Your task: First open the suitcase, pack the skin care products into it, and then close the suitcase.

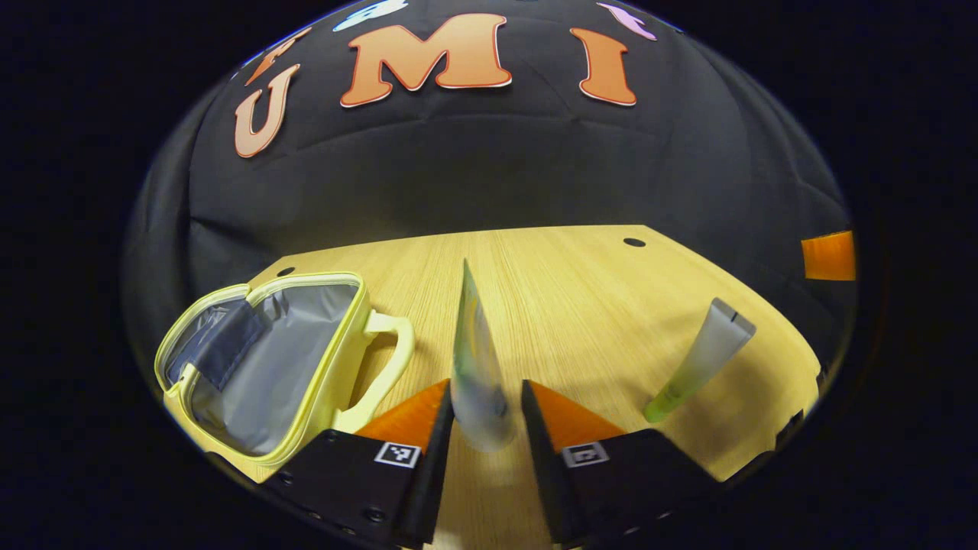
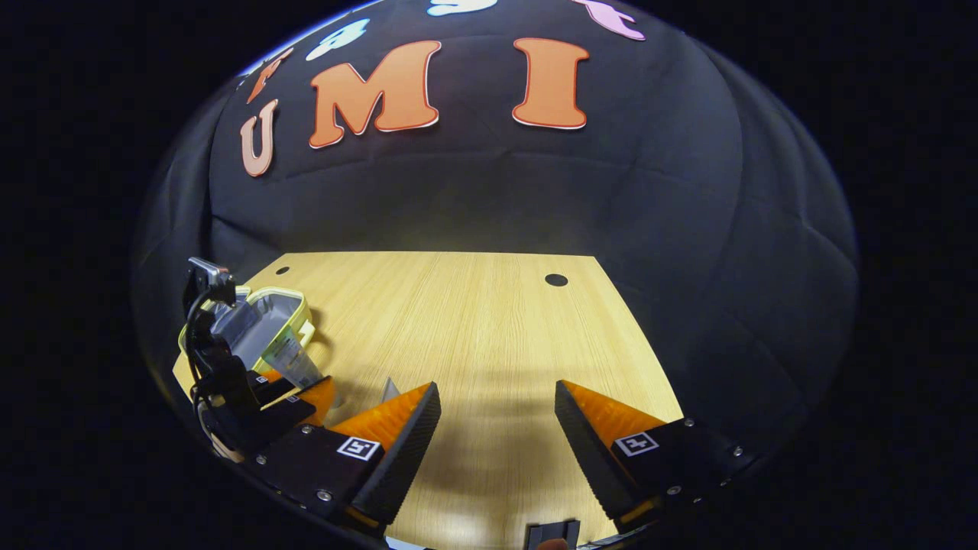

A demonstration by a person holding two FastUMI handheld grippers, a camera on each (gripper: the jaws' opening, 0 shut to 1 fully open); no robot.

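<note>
On the wooden table (image 1: 581, 305) the yellow suitcase (image 1: 275, 359) lies open at the near left, a second tube (image 1: 699, 359) waits well to the right, and a tube (image 1: 475, 367), clamped by the left gripper (image 1: 484, 428), must next be carried left into it, while the right gripper (image 2: 497, 435) is held wide and empty.

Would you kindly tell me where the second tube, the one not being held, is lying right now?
In the left gripper view, the loose tube lies on the wooden table, right of the left gripper and its held tube, far from the suitcase.
</note>
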